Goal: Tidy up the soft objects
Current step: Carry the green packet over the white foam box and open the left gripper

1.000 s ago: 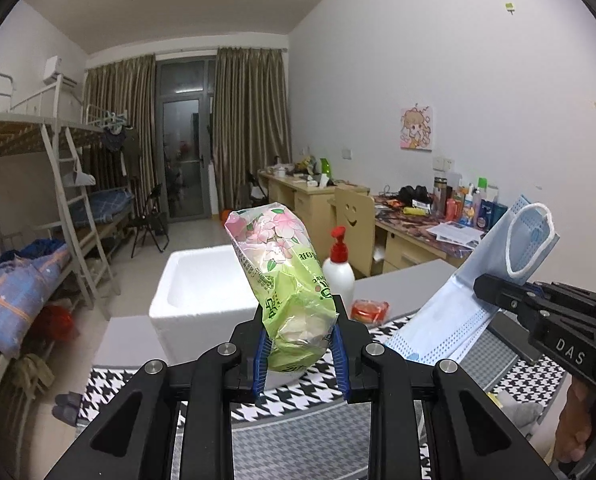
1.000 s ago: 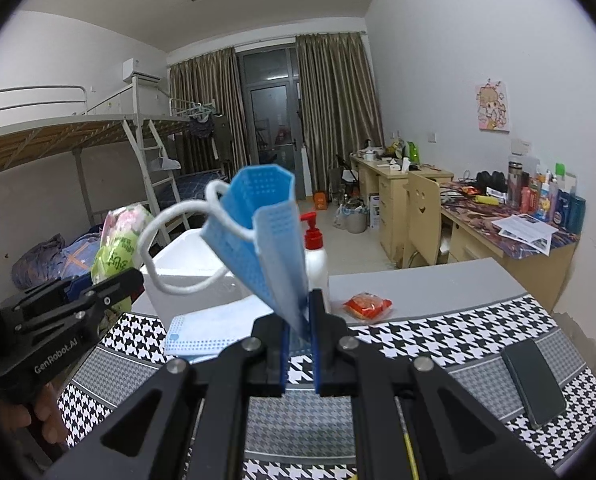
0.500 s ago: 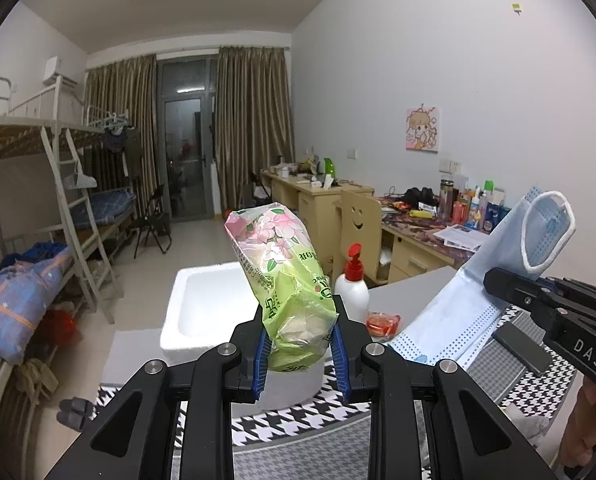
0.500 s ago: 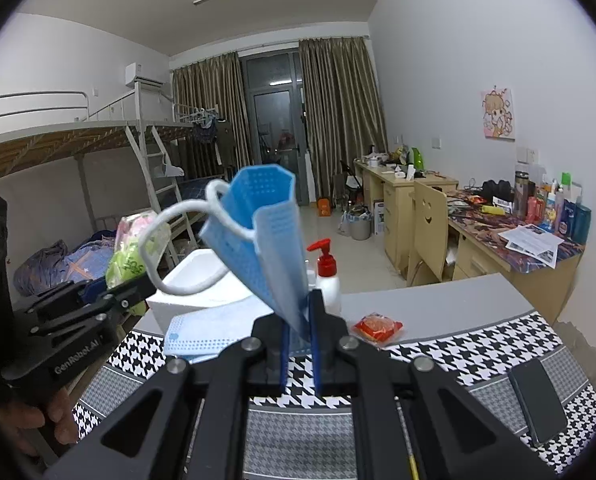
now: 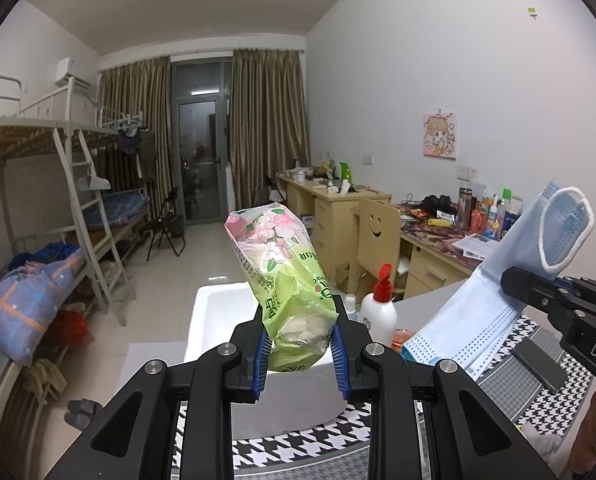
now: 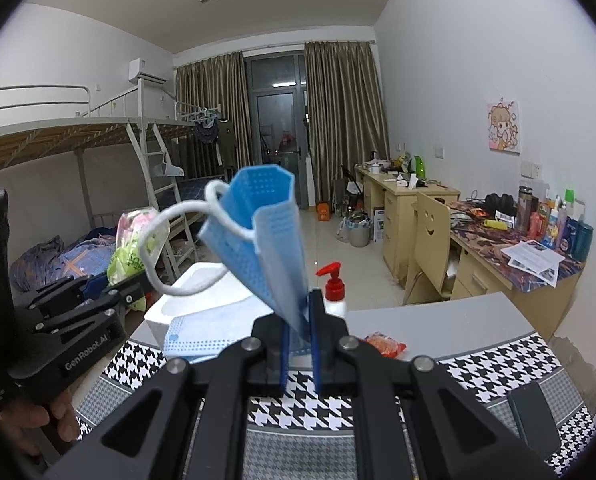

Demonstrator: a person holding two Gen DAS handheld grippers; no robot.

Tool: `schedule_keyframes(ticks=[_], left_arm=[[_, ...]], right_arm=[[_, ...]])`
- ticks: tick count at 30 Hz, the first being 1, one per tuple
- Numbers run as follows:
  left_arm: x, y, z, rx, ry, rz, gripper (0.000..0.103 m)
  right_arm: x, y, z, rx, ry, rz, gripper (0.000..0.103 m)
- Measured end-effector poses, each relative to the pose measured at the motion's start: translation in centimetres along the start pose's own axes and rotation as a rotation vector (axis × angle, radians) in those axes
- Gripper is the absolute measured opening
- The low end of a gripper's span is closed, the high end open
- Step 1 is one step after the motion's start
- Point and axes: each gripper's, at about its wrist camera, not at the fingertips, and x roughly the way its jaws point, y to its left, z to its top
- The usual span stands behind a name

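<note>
Left gripper [image 5: 299,354] jaws grasp a packet [image 5: 286,280], right gripper [image 6: 298,354] a mask [image 6: 266,232], above a houndstooth tabletop [image 6: 493,364] in a bunk-bed [image 6: 78,136] dorm.

Foam box [image 6: 202,296] left of pump bottle [image 6: 335,292]; snack packet [image 6: 381,345] right; phone [image 6: 531,420], seemingly, far right.

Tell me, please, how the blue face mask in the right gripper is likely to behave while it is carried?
The blue face mask is probably floppy: pinched at its lower edge by the right gripper, it fans open above and its ear loop droops free. It looks very light, being thin pleated fabric. That loose loop might snag on the left gripper close beside it.
</note>
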Motion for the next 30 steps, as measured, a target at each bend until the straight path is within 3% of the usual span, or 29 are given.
schedule_keyframes(ticks=[30], left_arm=[[6.9, 2.4, 1.2, -0.025, 0.11, 0.01, 0.028]], right_arm=[[5.5, 1.0, 2.6, 0.014, 0.058, -0.039, 0.012]])
